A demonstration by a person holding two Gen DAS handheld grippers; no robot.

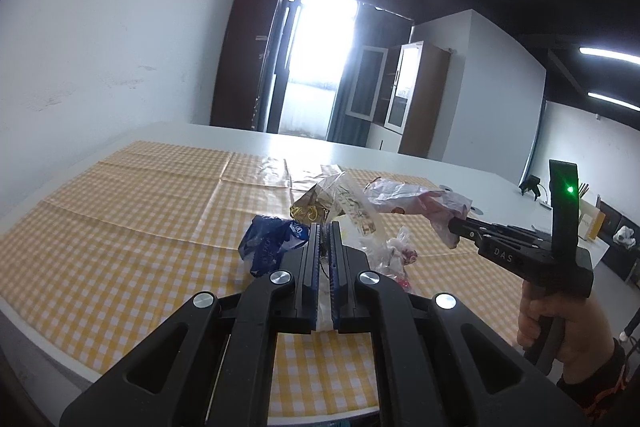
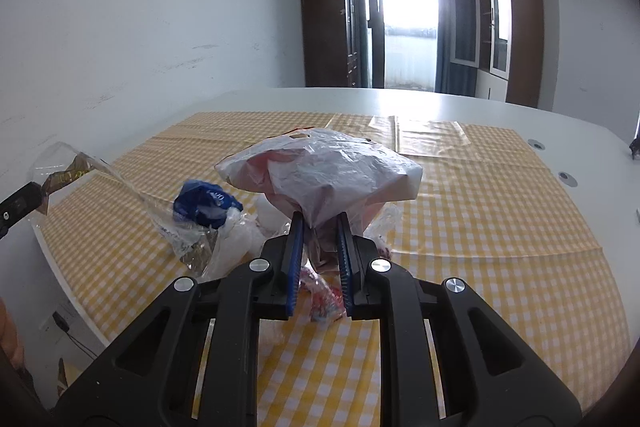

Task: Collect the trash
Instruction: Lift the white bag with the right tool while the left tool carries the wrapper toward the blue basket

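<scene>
My left gripper (image 1: 325,227) is shut on a clear plastic wrapper with gold print (image 1: 340,199), held above the yellow checked tablecloth (image 1: 120,219). The wrapper also shows at the left of the right wrist view (image 2: 80,167). My right gripper (image 2: 320,223) is shut on a crumpled white and pink plastic bag (image 2: 320,171), lifted off the cloth; the bag also shows in the left wrist view (image 1: 416,201). A crumpled blue wrapper (image 1: 272,239) lies on the cloth beside a clear bag with red and white scraps (image 1: 394,253); the blue wrapper also shows in the right wrist view (image 2: 206,205).
A flat clear plastic sheet (image 2: 428,137) lies at the far side of the cloth. The white table (image 2: 440,99) extends beyond the cloth, with round cable ports (image 2: 568,179) at the right. A white wall stands to the left; cabinets and a bright door are behind.
</scene>
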